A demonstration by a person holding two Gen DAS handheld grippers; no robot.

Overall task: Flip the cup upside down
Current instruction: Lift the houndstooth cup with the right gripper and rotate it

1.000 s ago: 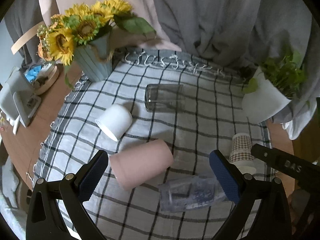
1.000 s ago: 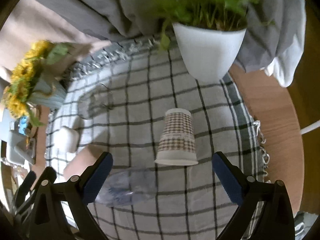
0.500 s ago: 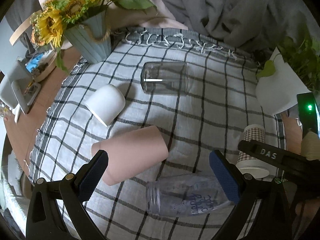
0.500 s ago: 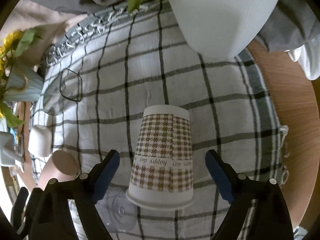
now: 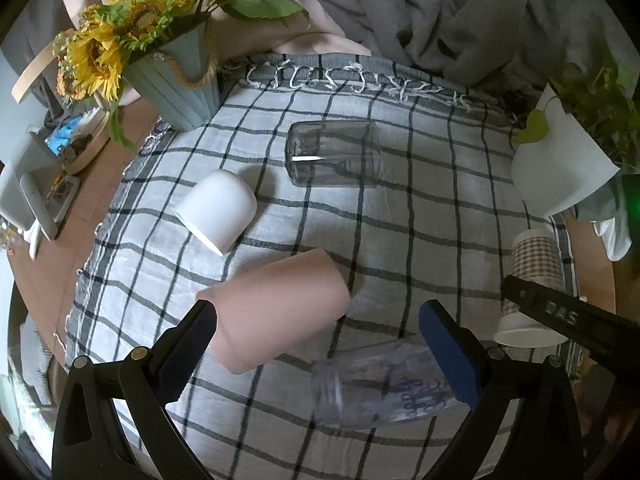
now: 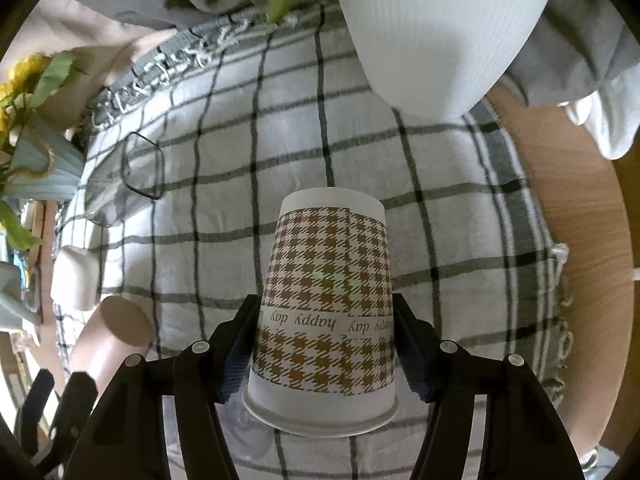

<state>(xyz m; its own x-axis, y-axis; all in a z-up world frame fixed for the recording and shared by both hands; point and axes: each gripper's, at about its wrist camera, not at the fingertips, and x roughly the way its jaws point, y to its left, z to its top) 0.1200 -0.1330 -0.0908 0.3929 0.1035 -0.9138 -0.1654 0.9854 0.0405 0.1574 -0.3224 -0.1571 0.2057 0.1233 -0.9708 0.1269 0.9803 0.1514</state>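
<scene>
A brown houndstooth paper cup [image 6: 326,292] stands rim-down on the checked cloth [image 6: 224,152]. My right gripper [image 6: 324,344] has closed on its lower half, a blue pad touching each side. The cup also shows at the right of the left wrist view [image 5: 534,280], with a right-gripper finger in front of it. My left gripper [image 5: 320,348] is open and empty, hovering over a pink cup [image 5: 276,308] lying on its side and a clear printed plastic cup [image 5: 384,388] lying on its side.
A white cup [image 5: 216,208] and a clear glass [image 5: 334,154] lie on their sides farther back. A sunflower vase [image 5: 180,80] stands at the back left, a white plant pot [image 5: 560,172] at the back right. Bare wooden table [image 6: 576,240] lies right of the cloth.
My right gripper moved forward around the houndstooth cup and its fingers closed onto the sides. My left gripper moved in a little over the pink and clear cups, still open.
</scene>
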